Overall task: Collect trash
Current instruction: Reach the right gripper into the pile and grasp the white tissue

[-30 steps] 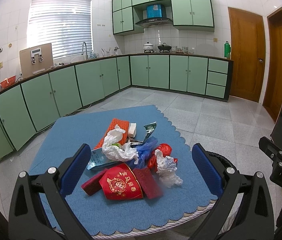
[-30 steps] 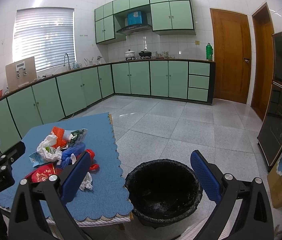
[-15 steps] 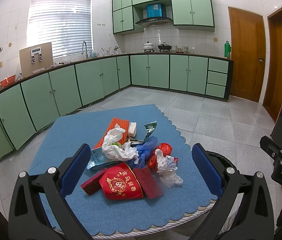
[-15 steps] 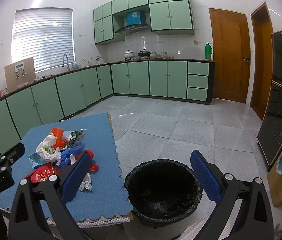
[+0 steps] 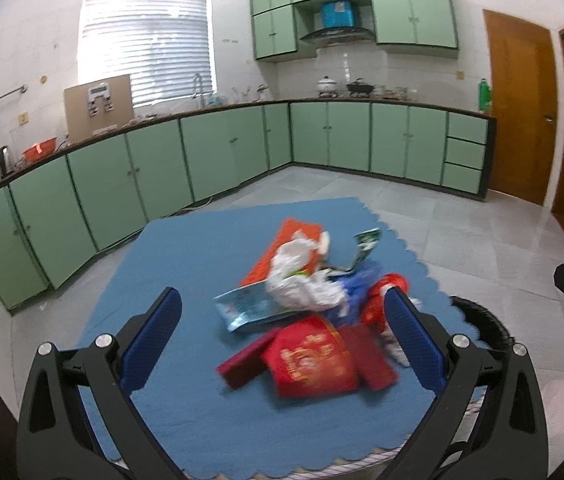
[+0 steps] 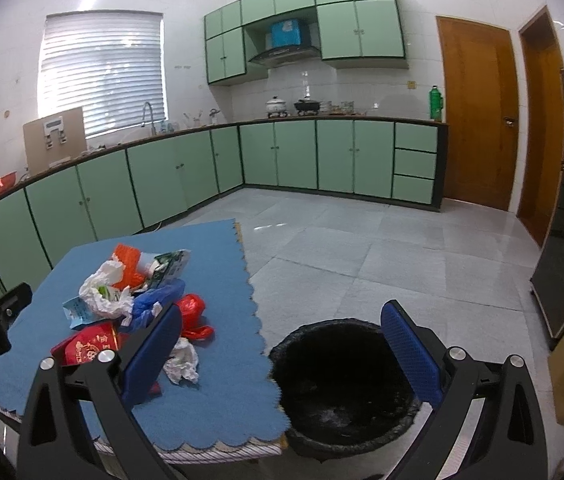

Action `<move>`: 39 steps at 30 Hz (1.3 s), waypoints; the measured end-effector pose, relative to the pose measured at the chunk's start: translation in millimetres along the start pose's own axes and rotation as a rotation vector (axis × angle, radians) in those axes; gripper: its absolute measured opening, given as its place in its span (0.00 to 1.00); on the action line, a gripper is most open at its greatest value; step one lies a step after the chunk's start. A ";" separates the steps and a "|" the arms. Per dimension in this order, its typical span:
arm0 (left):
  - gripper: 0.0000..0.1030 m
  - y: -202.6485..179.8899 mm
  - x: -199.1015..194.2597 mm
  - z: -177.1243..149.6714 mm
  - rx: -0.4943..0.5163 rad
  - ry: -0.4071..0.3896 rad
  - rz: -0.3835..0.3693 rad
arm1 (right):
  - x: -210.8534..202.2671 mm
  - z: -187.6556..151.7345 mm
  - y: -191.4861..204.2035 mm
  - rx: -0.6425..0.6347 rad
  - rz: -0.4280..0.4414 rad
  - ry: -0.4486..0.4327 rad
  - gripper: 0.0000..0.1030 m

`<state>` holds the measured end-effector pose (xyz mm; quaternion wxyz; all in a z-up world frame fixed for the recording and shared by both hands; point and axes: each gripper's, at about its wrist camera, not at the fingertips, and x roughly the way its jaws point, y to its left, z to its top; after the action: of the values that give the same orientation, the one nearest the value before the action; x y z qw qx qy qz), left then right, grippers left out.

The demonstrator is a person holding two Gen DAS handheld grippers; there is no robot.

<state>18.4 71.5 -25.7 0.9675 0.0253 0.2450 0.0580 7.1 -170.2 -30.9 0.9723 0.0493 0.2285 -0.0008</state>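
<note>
Hovering over the near edge of the table (image 5: 185,280), the left gripper (image 5: 282,332) has its jaws spread wide and holds nothing; the trash pile (image 5: 306,312) sits between its blue pads (image 5: 153,336) in that view, lying on the blue cloth farther out. At the pile's 6 o'clock lies a red packet (image 5: 314,360) with gold print, blurred, on top of a dark red box (image 5: 241,364). A light blue wrapper (image 5: 245,308) sits at 9 o'clock, a crumpled white bag (image 5: 302,280) at the centre, an orange sheet (image 5: 277,248) at 12 o'clock and a red bag (image 5: 386,292) at 3 o'clock.

The right gripper (image 6: 282,348) is likewise spread and empty, held above the gap between table (image 6: 217,392) and bin (image 6: 342,384). The bin, lined in black, stands on the floor just beside the table's right edge, at 5 o'clock in the right view; its inside is too dark to read. A white tissue wad (image 6: 181,364) lies on the cloth at the pile's near side, next to the right gripper's left pad. Green cabinets (image 6: 161,176) line the far walls
</note>
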 end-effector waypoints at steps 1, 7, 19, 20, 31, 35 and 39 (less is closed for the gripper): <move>0.95 5.2 3.3 -2.0 -0.006 0.004 0.012 | 5.1 -1.5 3.4 0.001 0.012 0.006 0.94; 0.95 21.9 19.2 -10.0 -0.023 0.044 0.041 | 37.2 -16.6 29.7 -0.022 0.080 0.032 0.90; 0.95 52.9 51.3 -35.0 -0.055 0.134 0.086 | 97.0 -45.5 77.9 -0.070 0.164 0.100 0.82; 0.95 54.1 53.4 -37.2 -0.057 0.140 0.084 | 100.2 -46.8 80.9 -0.075 0.167 0.104 0.82; 0.95 54.2 73.1 -48.7 -0.071 0.195 0.049 | 122.8 -61.6 100.6 -0.138 0.227 0.179 0.55; 0.95 47.7 76.2 -49.1 -0.057 0.194 0.041 | 125.5 -65.0 101.5 -0.140 0.247 0.198 0.40; 0.95 45.1 80.1 -49.4 -0.057 0.190 0.037 | 124.5 -66.4 99.4 -0.141 0.253 0.201 0.32</move>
<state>60.4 127.2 -103.4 0.9390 -0.0034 0.3332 0.0851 91.5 -62.3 -135.9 0.9380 0.0092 0.3158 0.1423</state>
